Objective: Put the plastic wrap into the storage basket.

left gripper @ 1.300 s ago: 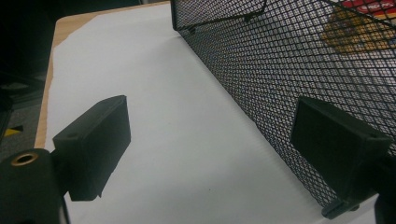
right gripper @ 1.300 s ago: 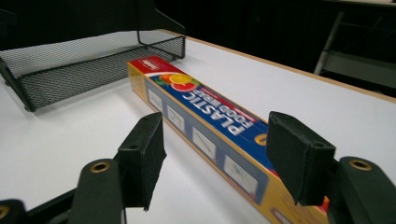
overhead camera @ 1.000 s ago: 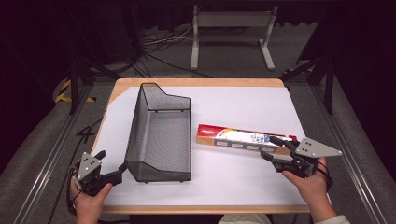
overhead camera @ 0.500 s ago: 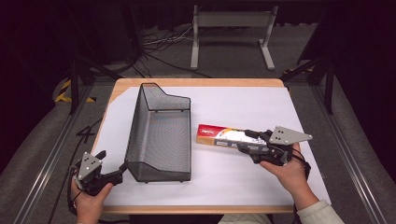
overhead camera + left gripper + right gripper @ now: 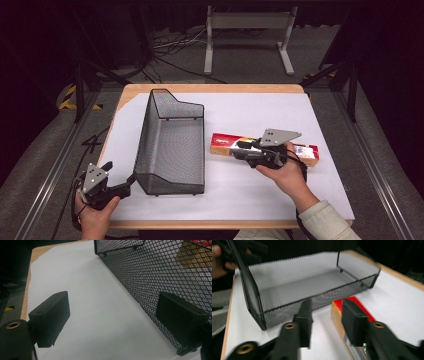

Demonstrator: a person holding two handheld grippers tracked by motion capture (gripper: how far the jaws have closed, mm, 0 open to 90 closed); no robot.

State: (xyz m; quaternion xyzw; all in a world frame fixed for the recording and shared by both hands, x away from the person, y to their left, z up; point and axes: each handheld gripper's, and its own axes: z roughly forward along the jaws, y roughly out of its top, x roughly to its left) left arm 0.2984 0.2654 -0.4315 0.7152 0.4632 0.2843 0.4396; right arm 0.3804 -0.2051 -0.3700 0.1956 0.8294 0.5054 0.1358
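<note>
right tongs: closing, gap straddles box edge | left tongs: spread beside basket

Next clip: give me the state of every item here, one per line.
Mesh basket: upright on the table, empty.
Red box: lying flat beside the basket, closed.
Left gripper: open, at the basket's near corner.
Right gripper: jaws have just been closing, over the box, not yet pressing it.

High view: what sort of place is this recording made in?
Probably a lab or studio data-collection rig: a table covered with white sheeting, dark surroundings, loose cables on the floor, and metal framing around the table.
</note>
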